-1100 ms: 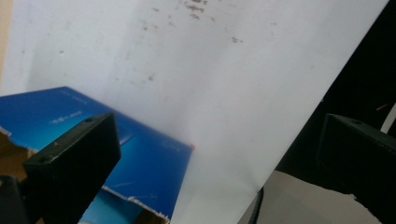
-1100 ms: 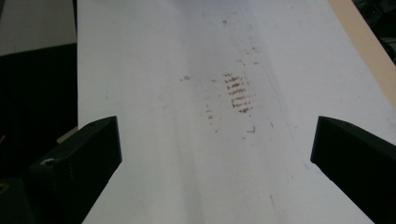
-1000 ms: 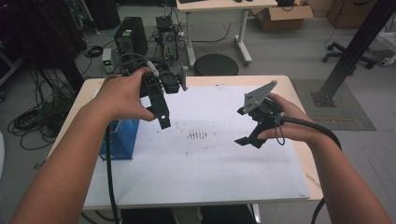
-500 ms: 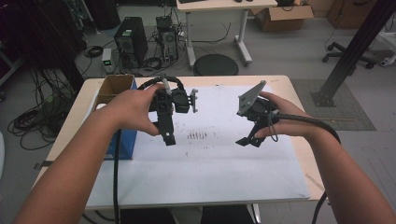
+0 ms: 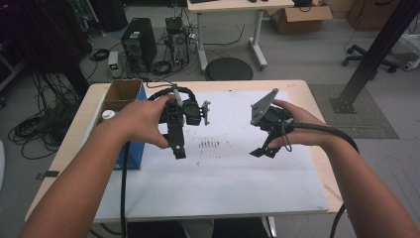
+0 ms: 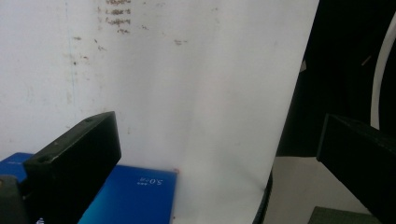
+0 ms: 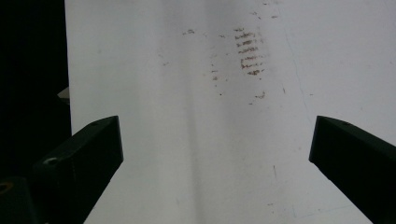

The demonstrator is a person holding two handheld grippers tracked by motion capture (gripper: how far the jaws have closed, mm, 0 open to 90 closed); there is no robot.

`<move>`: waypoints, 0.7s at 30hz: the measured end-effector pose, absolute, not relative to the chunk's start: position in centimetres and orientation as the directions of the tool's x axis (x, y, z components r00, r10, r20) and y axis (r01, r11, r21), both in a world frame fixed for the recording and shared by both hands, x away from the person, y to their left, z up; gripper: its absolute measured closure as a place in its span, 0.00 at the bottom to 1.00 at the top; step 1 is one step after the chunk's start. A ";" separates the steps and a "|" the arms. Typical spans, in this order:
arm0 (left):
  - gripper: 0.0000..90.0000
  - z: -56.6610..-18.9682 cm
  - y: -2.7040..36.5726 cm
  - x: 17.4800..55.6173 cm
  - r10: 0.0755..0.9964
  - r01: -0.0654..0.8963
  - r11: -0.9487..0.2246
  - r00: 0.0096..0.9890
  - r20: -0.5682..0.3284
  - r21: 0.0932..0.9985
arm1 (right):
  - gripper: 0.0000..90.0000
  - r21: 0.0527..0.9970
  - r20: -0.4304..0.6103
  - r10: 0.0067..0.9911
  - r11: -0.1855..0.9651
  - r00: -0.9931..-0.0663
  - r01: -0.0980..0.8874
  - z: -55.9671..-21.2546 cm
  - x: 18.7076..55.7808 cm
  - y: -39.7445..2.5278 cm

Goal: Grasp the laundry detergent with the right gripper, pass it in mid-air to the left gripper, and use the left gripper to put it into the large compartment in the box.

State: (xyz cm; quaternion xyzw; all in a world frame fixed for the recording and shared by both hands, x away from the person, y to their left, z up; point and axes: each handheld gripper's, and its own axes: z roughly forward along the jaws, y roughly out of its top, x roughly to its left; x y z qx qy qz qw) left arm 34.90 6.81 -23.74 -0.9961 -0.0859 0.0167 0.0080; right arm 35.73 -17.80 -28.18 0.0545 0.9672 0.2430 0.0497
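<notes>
Both hands hold black two-jaw grippers above a white sheet (image 5: 218, 183) that covers the tabletop. My left gripper (image 5: 177, 148) hangs over the sheet's left part, just right of a blue box (image 5: 130, 154), jaws pointing down. In the left gripper view the left gripper (image 6: 219, 158) stands wide open with nothing between its jaws, and the blue box (image 6: 133, 196) lies below them. My right gripper (image 5: 265, 150) hovers over the sheet's right half. The right gripper view shows that gripper (image 7: 215, 154) wide open over bare sheet, near a patch of brown marks (image 7: 247, 51).
The blue box is open, with a brown cardboard inside (image 5: 124, 93) and a white cap (image 5: 108, 115) in it, at the table's left edge. Brown marks (image 5: 210, 145) lie between the grippers. Behind the table are a round stool (image 5: 229, 68), computers and cables on the floor.
My left gripper has moved right, from over the blue box to over the sheet's left part. The right gripper has stayed almost where it was.
</notes>
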 end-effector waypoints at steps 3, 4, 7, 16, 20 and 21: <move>0.00 -23.7 6.8 35.0 0.174 0.173 -0.985 0.984 -0.035 -0.019 | 0.03 0.474 -0.068 0.132 0.877 -0.989 0.085 -28.3 35.7 -17.9; 0.00 -23.7 6.8 35.1 0.174 0.174 -0.985 0.984 -0.034 -0.022 | 0.03 0.475 -0.066 0.131 0.876 -0.989 0.084 -28.3 35.8 -17.9; 0.00 -23.8 6.7 35.2 0.171 0.170 -0.985 0.985 -0.034 -0.020 | 0.03 0.478 -0.063 0.134 0.874 -0.989 0.088 -28.5 35.8 -18.0; 0.00 -23.9 6.8 35.3 0.173 0.172 -0.985 0.984 -0.040 -0.015 | 0.03 0.479 -0.061 0.138 0.873 -0.989 0.092 -28.6 36.0 -18.1; 0.00 -23.9 6.8 35.4 0.173 0.172 -0.985 0.984 -0.037 -0.024 | 0.03 0.481 -0.064 0.140 0.872 -0.988 0.092 -28.5 36.0 -18.1; 0.00 -23.9 6.8 35.3 0.175 0.175 -0.984 0.984 -0.038 -0.021 | 0.03 0.484 -0.065 0.139 0.870 -0.988 0.091 -28.5 36.0 -18.1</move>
